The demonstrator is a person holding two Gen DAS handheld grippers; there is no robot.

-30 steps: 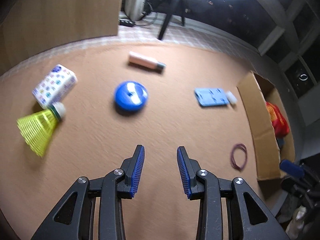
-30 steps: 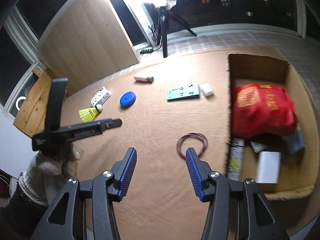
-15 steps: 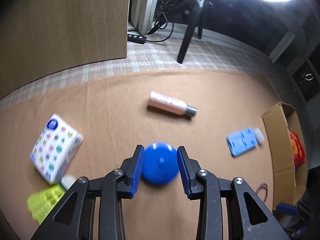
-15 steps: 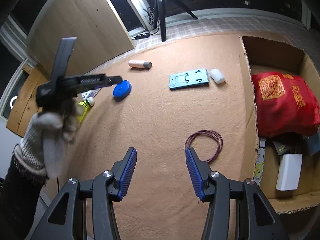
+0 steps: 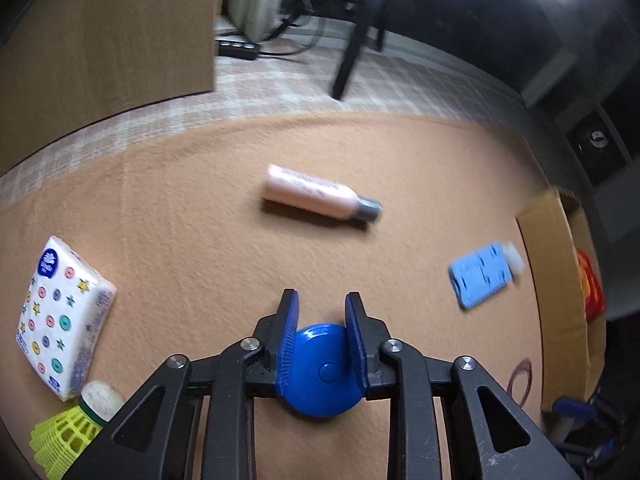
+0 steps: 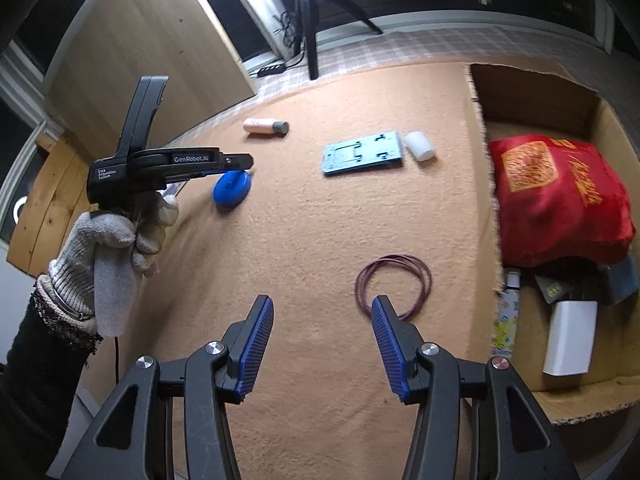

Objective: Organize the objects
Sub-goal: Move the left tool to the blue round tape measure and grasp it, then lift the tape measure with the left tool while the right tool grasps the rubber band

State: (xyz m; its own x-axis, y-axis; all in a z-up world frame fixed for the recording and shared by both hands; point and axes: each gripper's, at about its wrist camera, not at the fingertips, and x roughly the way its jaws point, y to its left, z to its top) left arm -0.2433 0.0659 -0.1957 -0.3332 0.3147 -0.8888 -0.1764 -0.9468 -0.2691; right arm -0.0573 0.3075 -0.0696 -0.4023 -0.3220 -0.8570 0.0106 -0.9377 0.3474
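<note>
Our left gripper [image 5: 320, 308] is closing on the blue disc [image 5: 320, 368], which sits on the carpet [image 5: 200, 220] between the two pads; both already look to be touching its rim. The right gripper [image 6: 322, 320] hangs open and empty, its tips just short of the cord loop [image 6: 394, 284].

The disc is round and smooth-looking, so we judge the main risk is that it squirts forward out of the narrowing pads, or tips on lifting, since they catch only its sides low down.

Beyond the disc lies the pink bottle [image 5: 316, 196]; to its left are the tissue pack [image 5: 64, 320] and shuttlecock [image 5: 76, 428]. Far right of it stands the box [image 5: 560, 280], where the disc probably belongs. A long carry could shake a weak grip loose.
</note>
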